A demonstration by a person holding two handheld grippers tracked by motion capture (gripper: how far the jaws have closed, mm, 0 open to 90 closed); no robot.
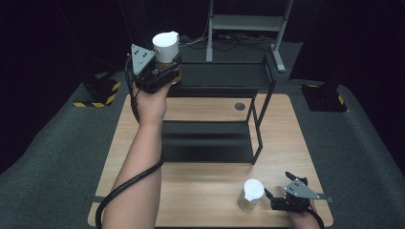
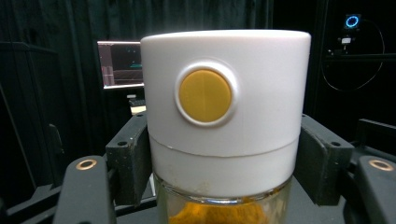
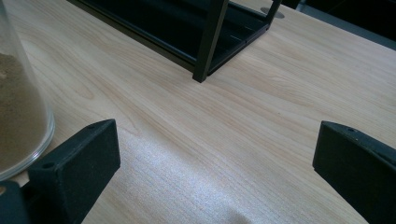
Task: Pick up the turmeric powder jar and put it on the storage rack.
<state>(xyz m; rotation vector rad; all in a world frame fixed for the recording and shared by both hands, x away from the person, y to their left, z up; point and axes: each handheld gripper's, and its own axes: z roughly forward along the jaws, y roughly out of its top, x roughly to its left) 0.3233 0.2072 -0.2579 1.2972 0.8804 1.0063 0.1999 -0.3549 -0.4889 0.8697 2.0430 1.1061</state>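
Nearest the high camera, the left forearm rises to the left gripper point(image 1: 160, 71), whose jaws are clamped on a glass spice jar with a white lid and yellow round button point(image 2: 205, 95), held upright above the far left corner of the black metal two-tier shelf rack point(image 1: 210, 143); the top tier lies just right and below. Well apart at the near right, the right gripper point(image 1: 274, 198) rests with jaws wide, a second white-lidded glass jar point(image 1: 250, 193) just left of it. Both jars' bases are cut off in the gripper views
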